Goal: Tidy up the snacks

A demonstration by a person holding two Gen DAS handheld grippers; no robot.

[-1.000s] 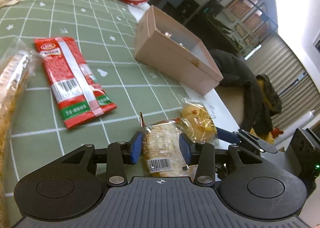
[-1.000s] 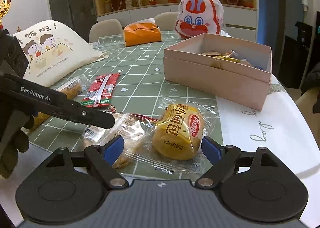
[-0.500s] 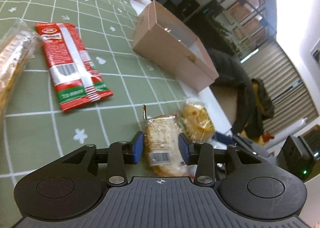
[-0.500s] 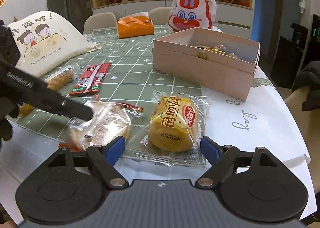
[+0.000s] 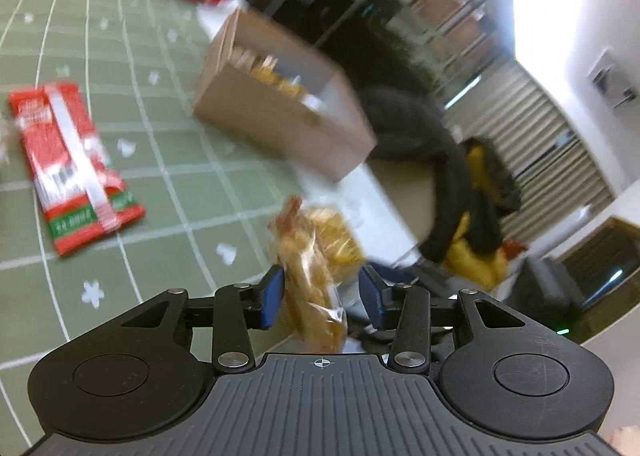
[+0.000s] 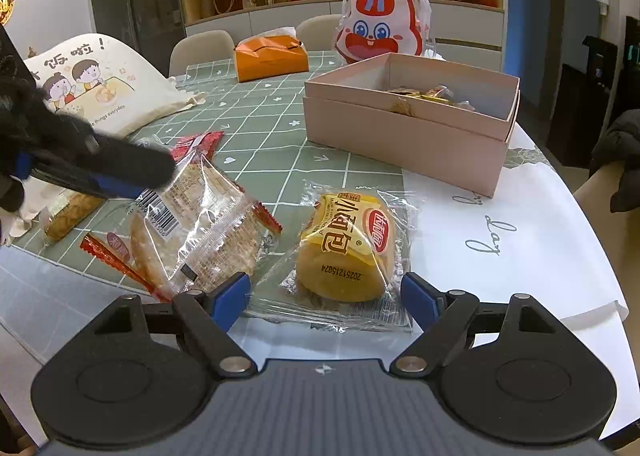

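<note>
Left gripper [image 5: 322, 298] held a clear packet of crackers [image 5: 310, 276] between its blue pads, though blur in its own view hid how firmly the pads gripped it. From the right wrist view the same gripper [image 6: 132, 176] reached in from the left, pinching the cracker packet [image 6: 200, 232] by its upper edge, lifted and tilted. Right gripper [image 6: 326, 296] was spread wide and held nothing. Directly ahead of it, between its fingers, a small yellow bun in clear wrap [image 6: 348, 248] lay on the table [image 6: 500, 240]. Farther ahead and slightly right sat an open pink box [image 6: 400, 136] with a few wrapped snacks inside. To the left gripper's far left, a red snack packet [image 5: 72, 164] lay flat on the green checked tablecloth [image 5: 168, 160]. Beyond the box stood a rabbit-faced bag [image 6: 382, 28] and an orange pouch [image 6: 270, 58].
</note>
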